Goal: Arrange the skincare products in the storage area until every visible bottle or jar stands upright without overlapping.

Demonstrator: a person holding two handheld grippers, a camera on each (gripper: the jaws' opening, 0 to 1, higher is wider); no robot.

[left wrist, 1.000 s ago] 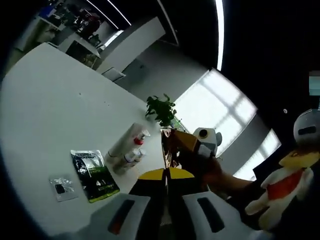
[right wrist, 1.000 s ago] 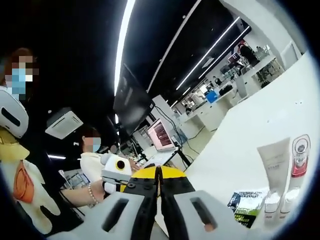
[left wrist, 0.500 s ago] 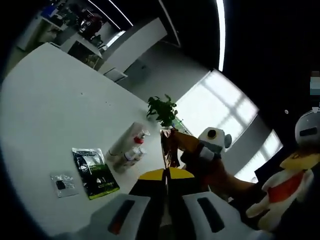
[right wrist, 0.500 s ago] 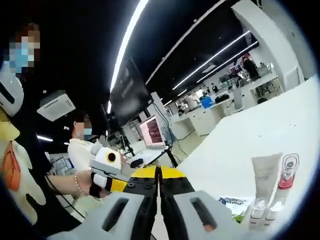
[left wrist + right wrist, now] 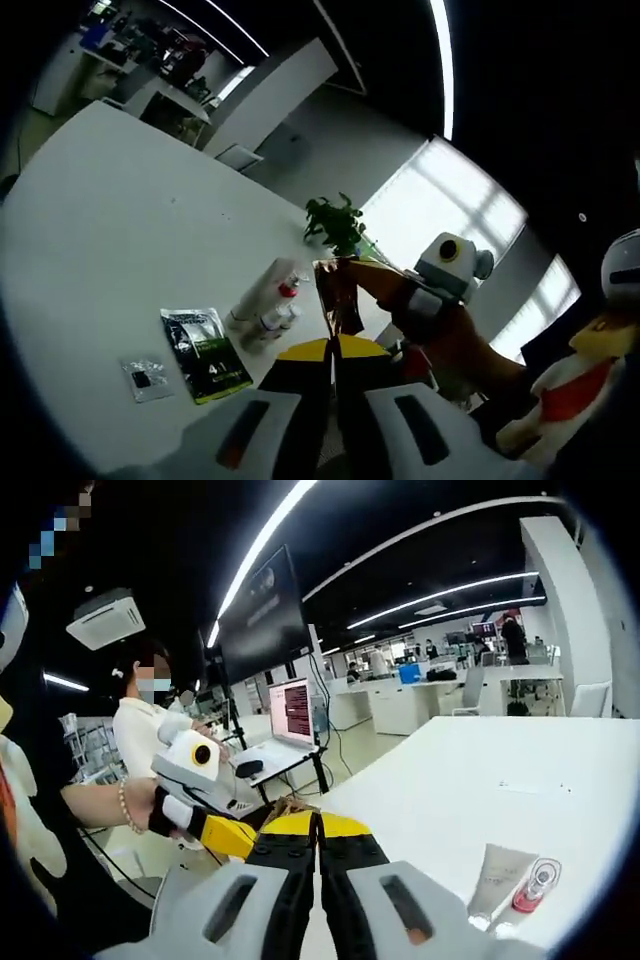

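Two grippers are held shut and empty above the white table (image 5: pixel 90 230): the left gripper (image 5: pixel 332 352) and the right gripper (image 5: pixel 318 825). Near the green sachet (image 5: pixel 206 353), the tube (image 5: pixel 262 290) and red-capped bottle (image 5: pixel 279 303) are seen lying flat; a pinch with jaws unopened risks rolling them away.

A white squeeze tube (image 5: pixel 262 289) and a small red-capped bottle (image 5: pixel 285 293) lie flat, side by side, on the white table (image 5: pixel 110 220).
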